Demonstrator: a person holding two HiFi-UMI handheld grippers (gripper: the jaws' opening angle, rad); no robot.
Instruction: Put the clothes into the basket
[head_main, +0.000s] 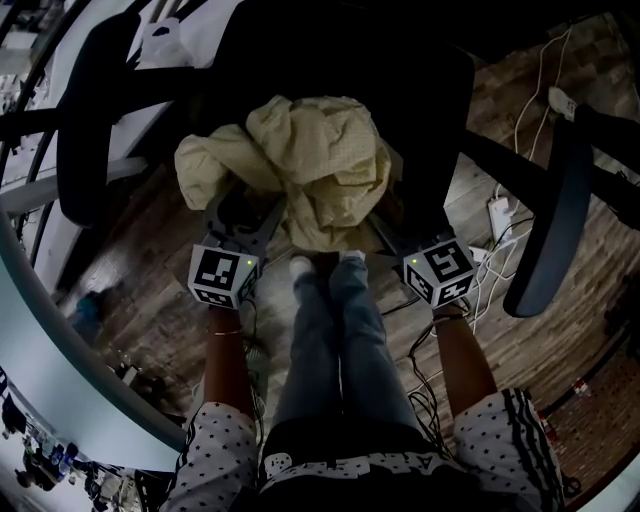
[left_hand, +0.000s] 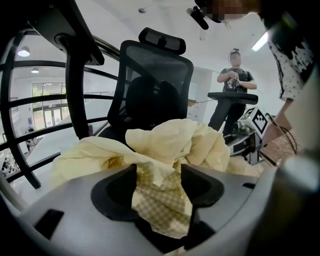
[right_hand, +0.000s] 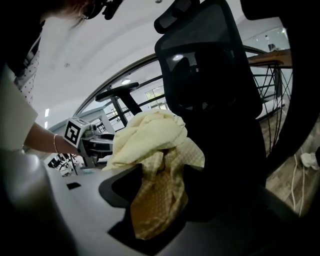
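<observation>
Presently a pale yellow checked garment (head_main: 300, 165) lies crumpled in a heap on the seat (head_main: 430, 110) of a black office chair, toward the seat's front edge and just ahead of the person's legs (head_main: 340, 330) in blue jeans.

The left tool (left_hand: 159, 187) meets the heap on the person's left side; its jaws are spread wide, and a fold of the checked fabric hangs down in the gap between them, with the bulk of the cloth piled just beyond the tips.

The right tool (right_hand: 162, 195) meets the heap from the other side; its jaws also stand apart, though the far one is dim against the dark chair; a twisted bunch of the same fabric droops through the gap, and the rest rises above it in loose folds. In the head view both tools point up and inward at the heap, each with its marker cube nearest the wrist.

The chair's mesh backrest (left_hand: 155, 85), topped by a headrest, stands upright behind the cloth; an armrest (head_main: 80, 130) runs along each side of the seat. Under the chair is a wood-plank floor (head_main: 130, 250); white cables and a power strip (head_main: 500, 215) lie on it to the right of the seat. In the left gripper view another person (left_hand: 235, 80) stands well behind the chair.
</observation>
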